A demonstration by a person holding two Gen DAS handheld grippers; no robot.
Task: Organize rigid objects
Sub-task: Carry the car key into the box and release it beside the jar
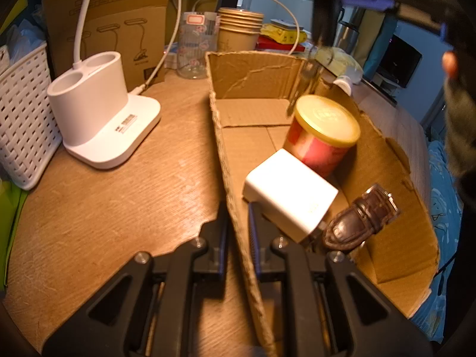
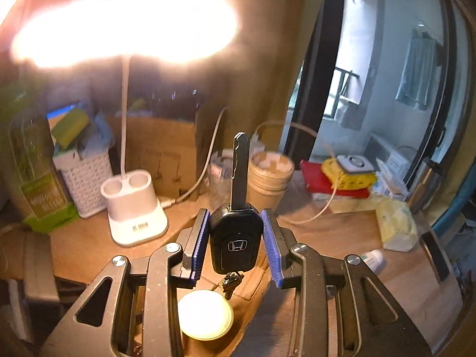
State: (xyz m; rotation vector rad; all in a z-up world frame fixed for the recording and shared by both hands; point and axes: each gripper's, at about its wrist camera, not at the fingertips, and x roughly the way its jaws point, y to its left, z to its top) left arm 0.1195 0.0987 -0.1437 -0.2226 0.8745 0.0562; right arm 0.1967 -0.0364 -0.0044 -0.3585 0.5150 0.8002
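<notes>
Right tool (image 2: 236,238) pinches a black car key (image 2: 236,235), blade upright

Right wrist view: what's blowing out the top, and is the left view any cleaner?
Right wrist: the lit lamp head saturates the top, washing out detail around it; the car key in the right hand-held gripper stays sharp. Left wrist: even warm light, cardboard box crisp, but the upper right corner is motion-blurred, edges bowed by fisheye.

I work in a home: a cluttered wooden tabletop (image 1: 104,208) with a desk lamp (image 2: 135,214), paper cups (image 1: 239,29), laundry (image 2: 419,71) hanging outside.
</notes>
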